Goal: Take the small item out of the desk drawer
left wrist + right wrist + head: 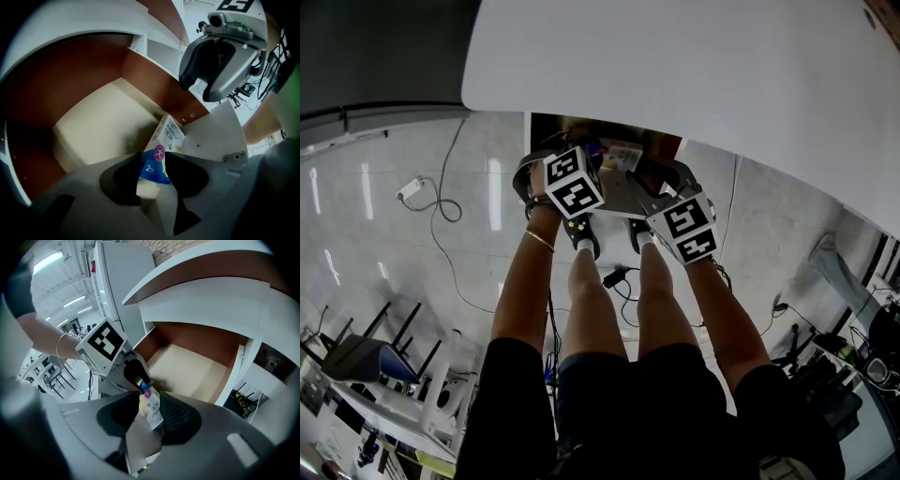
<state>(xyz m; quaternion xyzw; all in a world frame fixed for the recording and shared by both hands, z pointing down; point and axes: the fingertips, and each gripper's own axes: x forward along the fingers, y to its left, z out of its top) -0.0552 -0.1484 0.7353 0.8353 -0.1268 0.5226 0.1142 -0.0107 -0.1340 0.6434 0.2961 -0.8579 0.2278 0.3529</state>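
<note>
Under the white desk (pixel 694 75) the drawer (pixel 567 127) stands pulled out, with brown walls and a pale floor (pixel 98 126). A small white and blue box (pixel 164 140) is held upright over its front corner. My left gripper (pixel 153 171) is shut on the box's blue end. In the right gripper view the box (pixel 151 408) also stands between the jaws of my right gripper (pixel 149 416); it leans on the ribbed right pad and is not squeezed. The head view shows both grippers, left (pixel 591 159) and right (pixel 652 178), side by side at the drawer's front.
The desk's edge overhangs the drawer from above. The person's legs (pixel 591 300) are right below the grippers. A power strip with a cable (pixel 411 190) lies on the floor to the left, chairs (pixel 366 356) stand at lower left, and equipment (pixel 844 366) at right.
</note>
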